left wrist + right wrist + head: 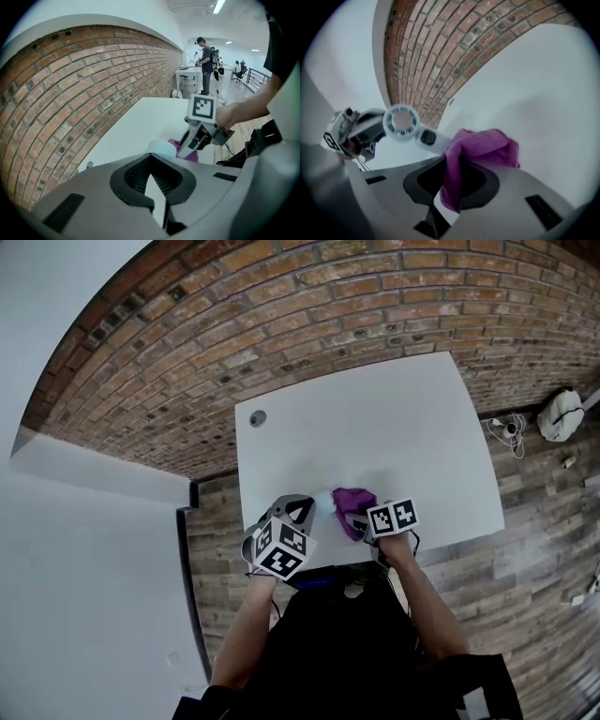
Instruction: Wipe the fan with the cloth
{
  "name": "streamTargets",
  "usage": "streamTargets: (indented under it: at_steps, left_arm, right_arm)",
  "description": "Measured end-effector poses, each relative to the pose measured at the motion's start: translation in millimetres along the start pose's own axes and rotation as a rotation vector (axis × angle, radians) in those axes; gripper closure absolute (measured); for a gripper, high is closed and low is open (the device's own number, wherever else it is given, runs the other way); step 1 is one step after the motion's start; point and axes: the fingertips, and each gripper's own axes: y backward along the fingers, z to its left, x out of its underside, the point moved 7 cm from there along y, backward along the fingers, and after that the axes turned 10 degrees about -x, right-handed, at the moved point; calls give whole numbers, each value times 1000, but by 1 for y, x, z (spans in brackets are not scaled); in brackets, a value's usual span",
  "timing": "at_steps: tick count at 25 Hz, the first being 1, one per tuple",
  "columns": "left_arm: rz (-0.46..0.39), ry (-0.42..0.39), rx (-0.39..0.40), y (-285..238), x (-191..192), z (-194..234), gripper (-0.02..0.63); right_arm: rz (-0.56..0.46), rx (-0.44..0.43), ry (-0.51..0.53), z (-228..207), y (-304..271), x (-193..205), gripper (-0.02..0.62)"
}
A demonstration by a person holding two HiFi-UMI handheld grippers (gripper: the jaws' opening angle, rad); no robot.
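Evidently for wiping, the right gripper clamps the purple cloth just beside the handheld fan at the near edge of the white table; the left gripper, jaws together, sits alongside, perhaps bracing it.

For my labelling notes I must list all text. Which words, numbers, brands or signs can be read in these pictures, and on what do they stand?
No word, number or brand can be read in any view.
Left marker cube and right marker cube: black-and-white square patterns only, no letters.
Fan and cloth: no print shows.
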Motion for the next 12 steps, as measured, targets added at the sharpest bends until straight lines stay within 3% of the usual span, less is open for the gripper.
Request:
streamTargets:
  at_steps: [5,9,12]
  left_arm:
    - [-5,36,61,14,8,-3,604]
    - [48,29,189,10,17,-21,604]
    - [71,52,204,1,23,-23,604]
  right_arm:
    - [-170,-48,164,36,18,-97,529]
    - [-108,-132,311,64,-3,-128,530]
    - [-16,-186,356,74,-17,-125,530]
